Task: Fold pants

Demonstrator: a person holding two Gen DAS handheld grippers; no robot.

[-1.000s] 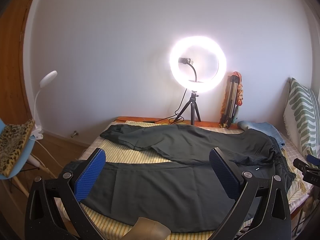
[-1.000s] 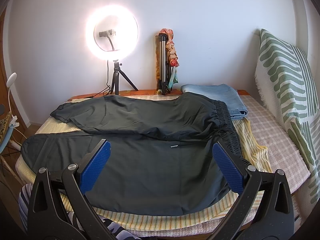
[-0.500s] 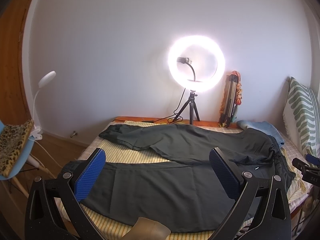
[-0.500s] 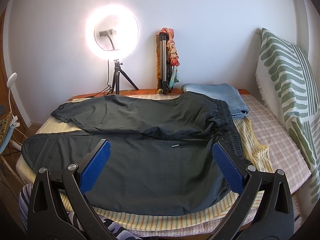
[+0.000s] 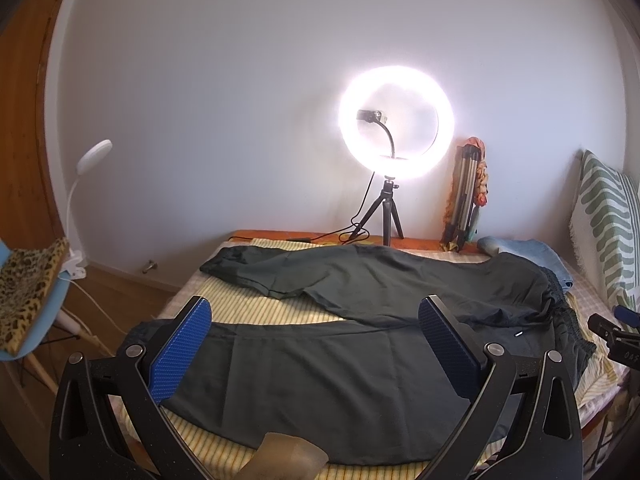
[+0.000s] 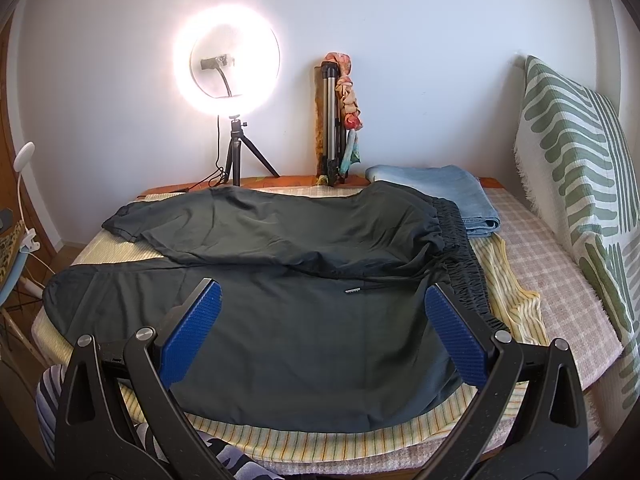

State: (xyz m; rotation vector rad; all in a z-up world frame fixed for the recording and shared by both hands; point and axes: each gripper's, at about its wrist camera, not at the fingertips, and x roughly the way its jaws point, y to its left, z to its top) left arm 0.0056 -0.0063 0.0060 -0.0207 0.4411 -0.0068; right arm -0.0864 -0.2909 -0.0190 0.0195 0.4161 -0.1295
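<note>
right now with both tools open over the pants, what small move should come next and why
Probably lower the left tool to the far leg's cuff and pinch it. Both tools hover open, the right tool too, holding nothing, and the dark pants lie spread with legs apart, so bringing the far leg over the near leg looks like the first fold.

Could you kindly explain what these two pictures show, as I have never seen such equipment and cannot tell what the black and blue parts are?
No robot is involved: a person holds a two-finger gripper in each hand, each carrying a fisheye camera that looks forward along its fingers. One picture comes from the left gripper, the other from the right gripper. The black arms with blue ribbed pads are those fingers; both pairs stand wide open and hold nothing. Before them, dark grey-green pants lie spread on a yellow striped cloth over the bed, legs to the left, elastic waistband to the right. Behind sit folded light blue jeans, a glowing ring light on a tripod, and a green-patterned pillow.
</note>
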